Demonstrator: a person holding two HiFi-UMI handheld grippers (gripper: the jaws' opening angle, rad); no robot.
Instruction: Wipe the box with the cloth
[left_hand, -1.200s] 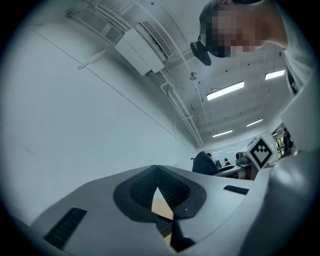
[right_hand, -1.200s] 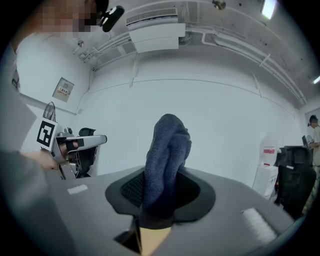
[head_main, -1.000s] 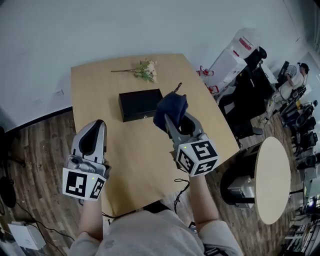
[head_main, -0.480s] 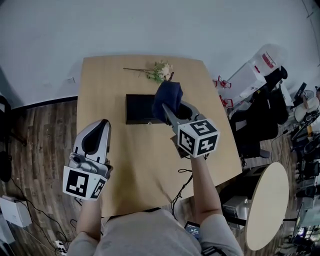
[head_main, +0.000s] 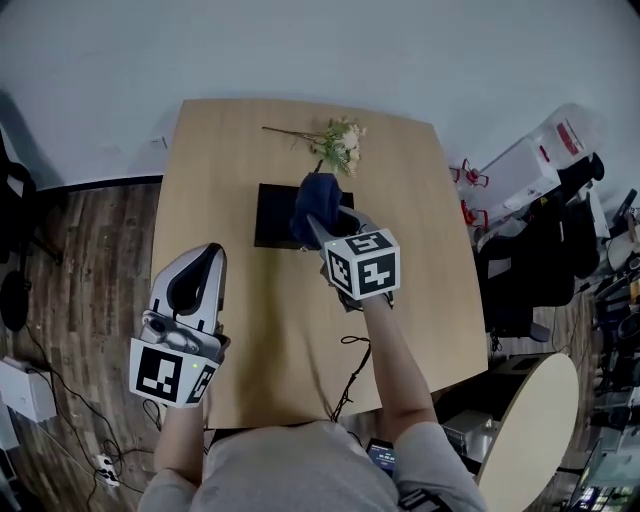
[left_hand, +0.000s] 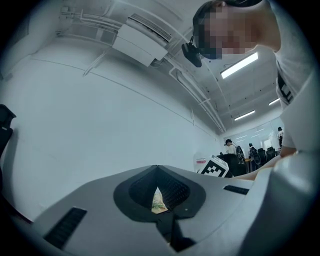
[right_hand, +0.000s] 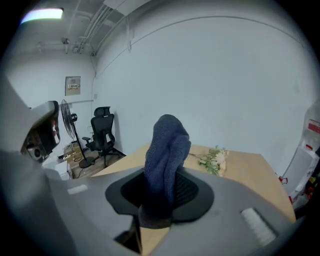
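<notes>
Holding my left claw (head_main: 203, 254) closed and empty near the bench's (head_main: 220, 160) left edge, I judge the black box (head_main: 274, 213) mid-bench rigid, and the dark-blue cloth (head_main: 312, 196) soft and floppy, pinched by one end in my right claw (head_main: 320, 218) over it.

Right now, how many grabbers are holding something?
1. The right gripper is shut on the blue cloth, by the black box. The left gripper is shut, empty, near the table's left edge.

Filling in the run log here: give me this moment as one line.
right gripper shut on dark blue knitted cloth, held at flat black box, contact unclear | left gripper shut, empty | flower sprig beyond box
</notes>
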